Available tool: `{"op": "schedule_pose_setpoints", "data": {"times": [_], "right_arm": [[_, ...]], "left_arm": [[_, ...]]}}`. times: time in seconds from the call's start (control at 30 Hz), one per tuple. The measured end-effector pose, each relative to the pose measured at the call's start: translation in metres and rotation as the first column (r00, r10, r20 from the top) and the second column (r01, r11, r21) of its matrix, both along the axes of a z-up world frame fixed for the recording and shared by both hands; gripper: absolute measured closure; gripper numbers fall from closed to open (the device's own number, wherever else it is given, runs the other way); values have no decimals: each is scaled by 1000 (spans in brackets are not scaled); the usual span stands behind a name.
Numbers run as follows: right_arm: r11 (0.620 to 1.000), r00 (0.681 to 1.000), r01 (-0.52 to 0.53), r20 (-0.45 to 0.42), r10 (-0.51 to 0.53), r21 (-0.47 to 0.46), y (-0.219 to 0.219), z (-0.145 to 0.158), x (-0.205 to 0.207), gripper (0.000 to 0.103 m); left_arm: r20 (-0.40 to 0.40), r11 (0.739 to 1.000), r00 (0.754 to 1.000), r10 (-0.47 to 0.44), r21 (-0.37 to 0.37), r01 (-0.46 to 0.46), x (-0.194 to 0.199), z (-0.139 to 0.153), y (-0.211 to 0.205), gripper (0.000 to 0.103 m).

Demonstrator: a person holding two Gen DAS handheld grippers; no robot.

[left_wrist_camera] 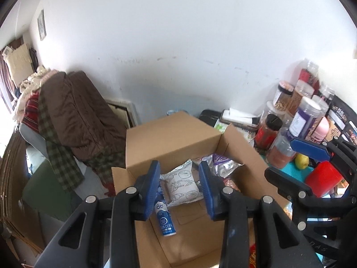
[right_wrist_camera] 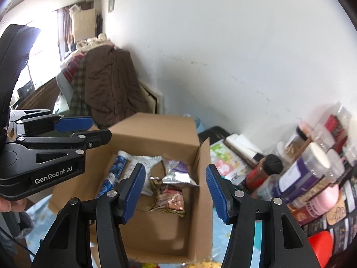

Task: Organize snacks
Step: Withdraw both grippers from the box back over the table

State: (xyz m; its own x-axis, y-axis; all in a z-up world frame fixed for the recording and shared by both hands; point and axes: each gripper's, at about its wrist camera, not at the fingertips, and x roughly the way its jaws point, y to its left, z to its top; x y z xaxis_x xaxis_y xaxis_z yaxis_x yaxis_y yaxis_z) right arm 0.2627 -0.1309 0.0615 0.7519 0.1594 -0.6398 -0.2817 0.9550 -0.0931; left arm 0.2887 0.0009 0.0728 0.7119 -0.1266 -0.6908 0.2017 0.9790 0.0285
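While both tools hover over the cardboard box (left_wrist_camera: pixel 174 138) | left wrist: left tool (left_wrist_camera: pixel 179 187) empty, jaws apart; white pastry packet (left_wrist_camera: pixel 180 184) and blue tube (left_wrist_camera: pixel 165 220) lie inside box; jars (left_wrist_camera: pixel 287 116) at right | right wrist: right tool (right_wrist_camera: pixel 175 192) empty, jaws apart; silver-purple pouch (right_wrist_camera: pixel 178 172) in box.

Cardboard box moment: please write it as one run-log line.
left tool: open, empty | right tool: open, empty | cardboard box: open, blue tube and snack packets inside

both wrist views above shared box (left_wrist_camera: pixel 174 134)
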Motion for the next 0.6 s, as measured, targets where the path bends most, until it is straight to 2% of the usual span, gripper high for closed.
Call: {"op": "schedule_pose_setpoints", "data": {"times": [0.27,0.33,0.43,0.53,0.6], "right_arm": [[1000,997,-18,72,16,26,2,31,-43,46],[999,996,-20,86,17,30,2,37,-53,46],[999,994,-16,107,11,41,0,43,-69,36],[999,992,-9,123,2,51,-4,48,-87,36],[999,991,1,135,-8,53,-7,51,-100,32]], "left_arm": [[77,1000,997,-10,-15,11,-44,33,-2,66],[95,1000,995,-12,-19,14,-55,39,-2,55],[131,999,991,-18,-36,23,-74,47,0,38],[157,999,987,-25,-42,32,-94,52,0,37],[168,998,985,-31,-53,40,-108,54,0,36]]}}
